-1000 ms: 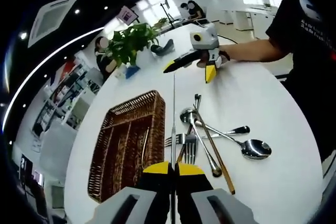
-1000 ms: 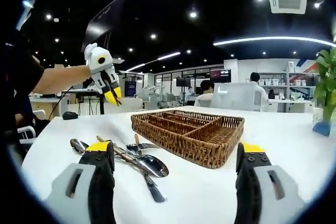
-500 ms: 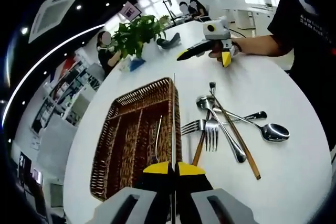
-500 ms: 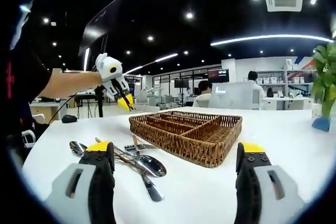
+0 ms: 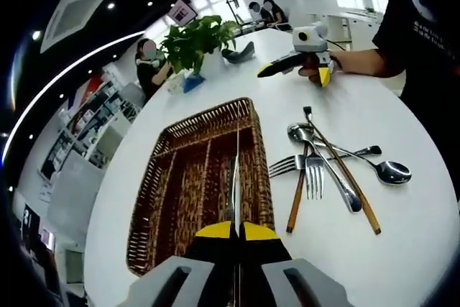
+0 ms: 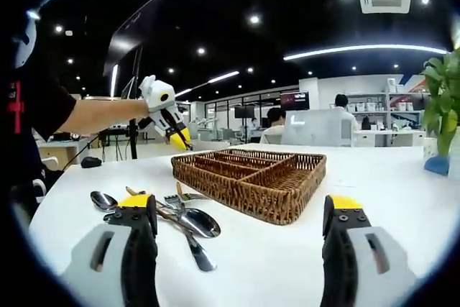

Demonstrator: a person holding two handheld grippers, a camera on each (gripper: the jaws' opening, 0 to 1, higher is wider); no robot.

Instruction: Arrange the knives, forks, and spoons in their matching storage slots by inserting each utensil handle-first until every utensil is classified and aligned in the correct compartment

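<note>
Plant: leafy green one (image 5: pixel 195 37) at the far-left end of the white table (image 5: pixel 402 249), in the left gripper view.
Tray: wicker cutlery tray (image 5: pixel 205 177) with long slots, lying left of the loose pile. In the right gripper view it sits mid-table (image 6: pixel 251 177).
Left gripper: jaws pressed together (image 5: pixel 237 229) on a knife (image 5: pixel 236 170), pinching it so the thin blade runs straight out over the tray's right-hand slots. Can't tell if the tip touches the wicker.
Loose cutlery: forks (image 5: pixel 305 170), spoons (image 5: pixel 392 172) and a wooden-handled piece, crossed over each other on the table just right of the tray. The right gripper view has that heap (image 6: pixel 169 213) left of the tray.
Right gripper: seen from the left gripper view it's at the far right end (image 5: pixel 305 70), in a person's hand, low over the table. Its own view has the jaws spread wide (image 6: pixel 241 210), nothing between them.
</note>
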